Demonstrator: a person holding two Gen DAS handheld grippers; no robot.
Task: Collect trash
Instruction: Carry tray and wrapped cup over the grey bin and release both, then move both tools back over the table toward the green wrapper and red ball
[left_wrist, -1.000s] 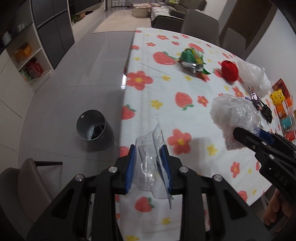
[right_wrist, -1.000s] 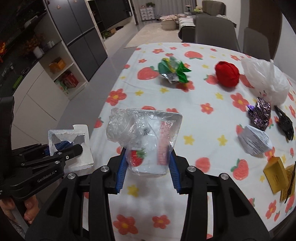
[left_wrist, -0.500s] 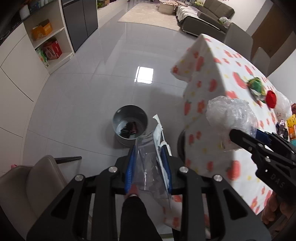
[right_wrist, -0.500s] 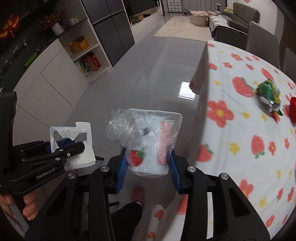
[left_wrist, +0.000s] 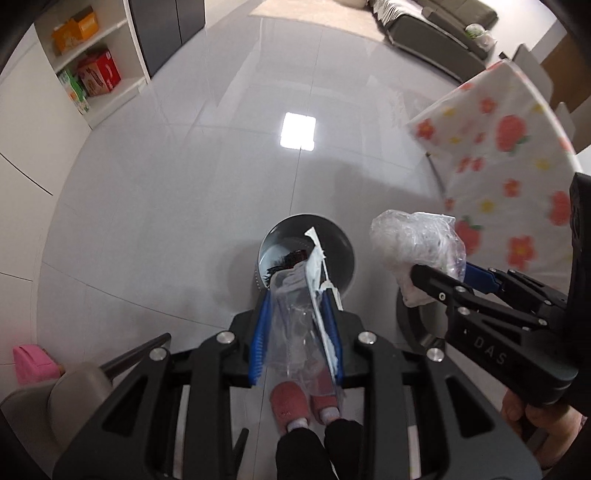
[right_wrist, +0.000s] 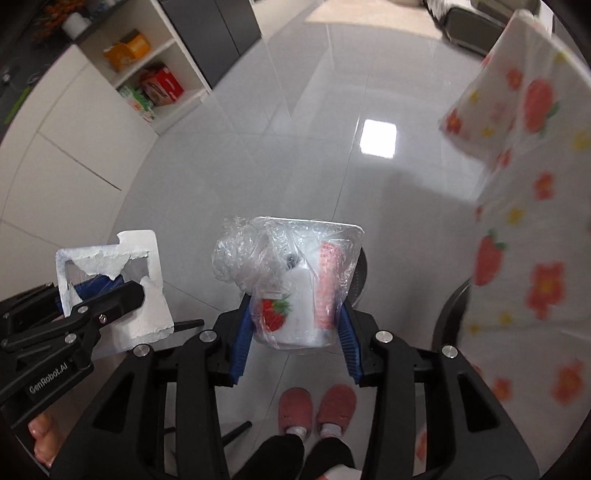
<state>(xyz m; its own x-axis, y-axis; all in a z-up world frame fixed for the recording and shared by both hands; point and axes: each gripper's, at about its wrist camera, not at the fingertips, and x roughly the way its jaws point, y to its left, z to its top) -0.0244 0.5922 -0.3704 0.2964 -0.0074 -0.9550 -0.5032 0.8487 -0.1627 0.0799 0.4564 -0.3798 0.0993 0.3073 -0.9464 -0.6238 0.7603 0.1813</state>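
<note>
My left gripper (left_wrist: 297, 299) points down at the floor, shut on a clear blister pack with a torn white card (left_wrist: 314, 280). The pack's tip hangs over the open grey trash bin (left_wrist: 341, 251), which holds dark scraps. To the right of the bin, my right gripper (left_wrist: 439, 271) is shut on a crinkled clear plastic bag (left_wrist: 413, 240). In the right wrist view that bag (right_wrist: 291, 266) wraps a white strawberry-print cup between the blue pads of the right gripper (right_wrist: 293, 310). The left gripper (right_wrist: 122, 286) and its torn card (right_wrist: 110, 258) show at the left. The bin is hidden there.
The table with the strawberry cloth (left_wrist: 509, 155) rises at the right. A person's feet in pink slippers (left_wrist: 288, 406) stand just below the bin. A grey chair (left_wrist: 74, 384) is at lower left, a shelf with boxes (left_wrist: 96, 74) at upper left.
Both grippers swung off the table and down toward the floor, each keeping its load. The bin came from the left side to just under the left gripper's pack.
</note>
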